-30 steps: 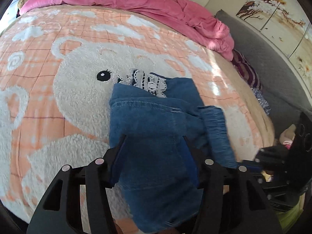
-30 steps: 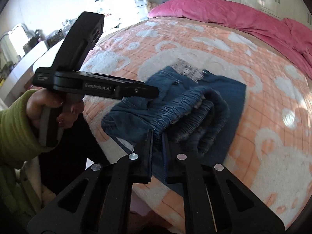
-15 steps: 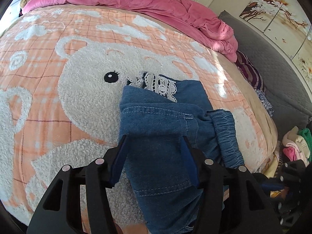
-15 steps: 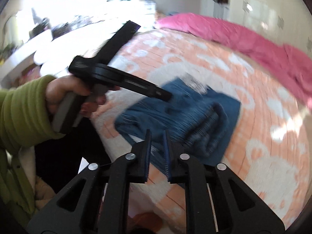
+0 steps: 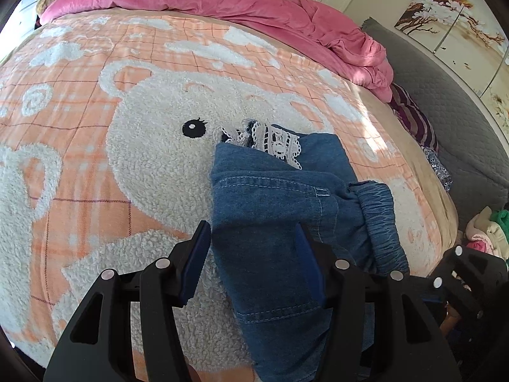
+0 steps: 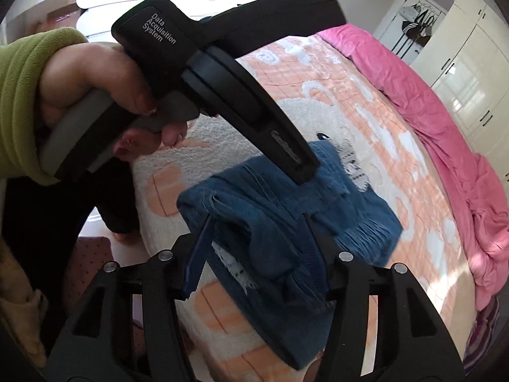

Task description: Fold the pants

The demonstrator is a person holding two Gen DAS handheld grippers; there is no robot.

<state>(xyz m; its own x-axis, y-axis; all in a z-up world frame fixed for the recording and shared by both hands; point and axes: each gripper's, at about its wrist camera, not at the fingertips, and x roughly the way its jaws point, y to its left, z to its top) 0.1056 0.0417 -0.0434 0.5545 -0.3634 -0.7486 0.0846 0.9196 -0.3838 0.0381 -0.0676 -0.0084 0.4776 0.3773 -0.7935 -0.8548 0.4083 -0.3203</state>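
Observation:
The blue denim pants (image 5: 280,222) lie folded in a bundle at the near corner of the bed, with white lace trim (image 5: 273,138) at the far end and the gathered waistband on the right. My left gripper (image 5: 251,251) is open, its jaws spread over the near part of the pants. My right gripper (image 6: 257,251) is open too, jaws on either side of the pants (image 6: 286,222). The left gripper's body (image 6: 222,73), held by a hand in a green sleeve, crosses the right wrist view above the pants.
The bed carries a peach and white fleece blanket with a bear (image 5: 159,146). A pink duvet (image 5: 254,9) is bunched along the far side. A grey sofa (image 5: 461,121) and a pile of clothes (image 5: 486,229) sit to the right of the bed.
My right gripper has opened from shut and swung nearer over the pants. My left gripper stayed open and shifted slightly; the pants lie flatter on the bed.

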